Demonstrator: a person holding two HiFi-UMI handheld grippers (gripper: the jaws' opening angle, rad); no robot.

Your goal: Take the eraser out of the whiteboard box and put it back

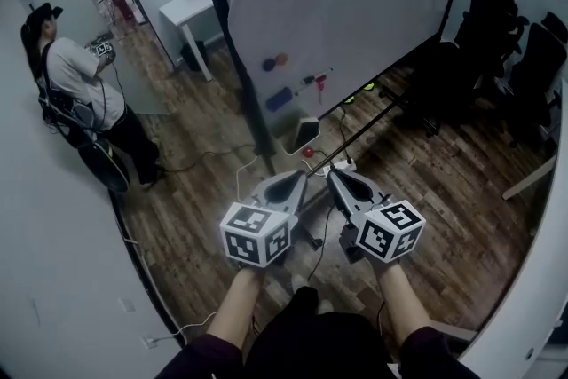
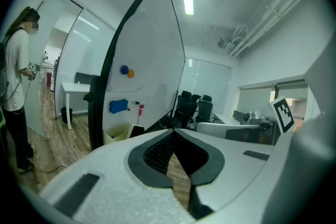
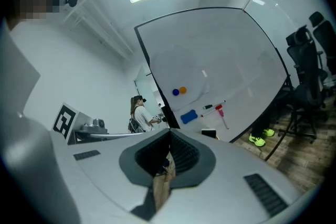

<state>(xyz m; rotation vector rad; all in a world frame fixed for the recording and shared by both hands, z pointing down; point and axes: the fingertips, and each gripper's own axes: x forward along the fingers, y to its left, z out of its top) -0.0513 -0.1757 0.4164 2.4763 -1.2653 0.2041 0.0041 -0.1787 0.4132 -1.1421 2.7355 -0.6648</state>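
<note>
Box (image 2: 118, 135) under the whiteboard (image 2: 149, 50), contents unclear; blue eraser (image 2: 118, 106) on the board above; your left gripper (image 1: 300, 177) and right gripper (image 1: 334, 175) closed, empty

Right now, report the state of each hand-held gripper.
Left hand-held gripper: closed, holding nothing.
Right hand-held gripper: closed, holding nothing.

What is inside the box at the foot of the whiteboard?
Its contents cannot be seen: the box shows only its outer walls and rim from here. The blue eraser is outside it, stuck on the whiteboard above.
</note>
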